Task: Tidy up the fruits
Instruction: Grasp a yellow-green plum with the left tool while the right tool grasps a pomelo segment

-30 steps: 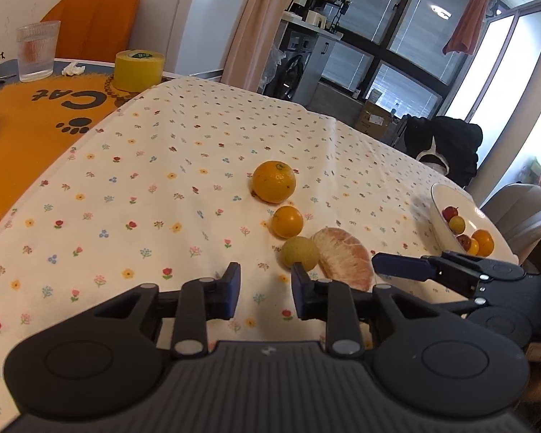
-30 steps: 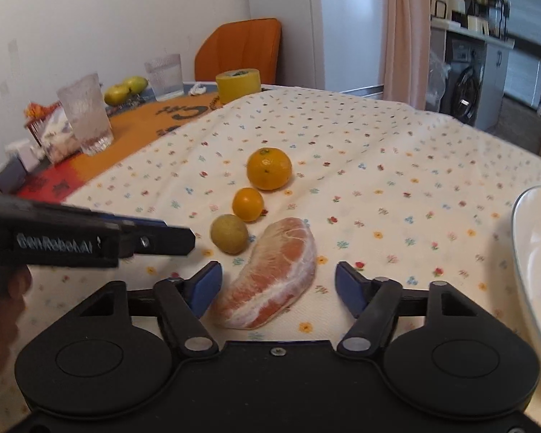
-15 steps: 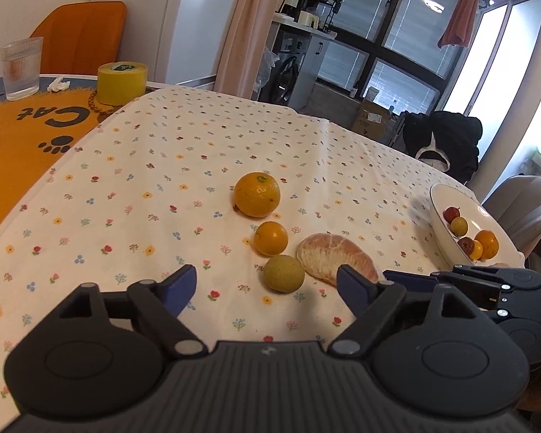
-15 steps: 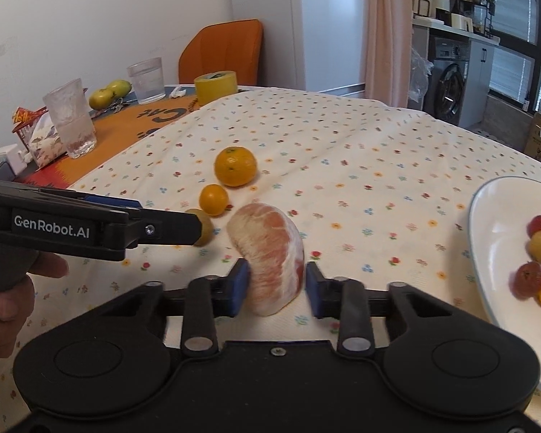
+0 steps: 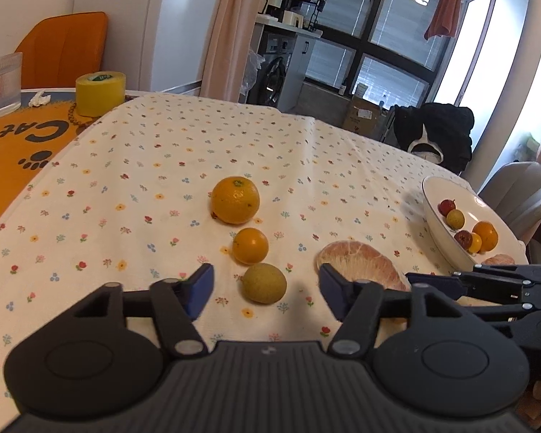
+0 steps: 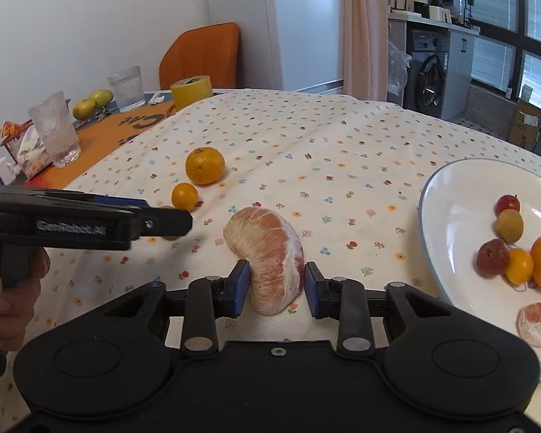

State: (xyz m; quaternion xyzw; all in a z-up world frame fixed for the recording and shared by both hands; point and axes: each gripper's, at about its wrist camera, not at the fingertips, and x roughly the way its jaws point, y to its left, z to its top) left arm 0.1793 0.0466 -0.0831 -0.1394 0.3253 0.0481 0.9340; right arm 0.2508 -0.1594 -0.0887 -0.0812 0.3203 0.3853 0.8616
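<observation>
On the floral-clothed table [image 6: 342, 151], the right gripper [image 6: 277, 288] holds a peeled pomelo segment [image 6: 267, 249] at lower centre between narrowed fingers; soft, juicy, best held lightly mid-body. The left gripper [image 5: 265, 288] gapes wide around a small green fruit [image 5: 264, 283].

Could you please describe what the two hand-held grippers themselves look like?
Both are matte black plastic: the left hand-held gripper and right hand-held gripper have blue finger pads, silver pivot screws and round side discs. The left one's side reads "GenRobot.AI" in white.
</observation>
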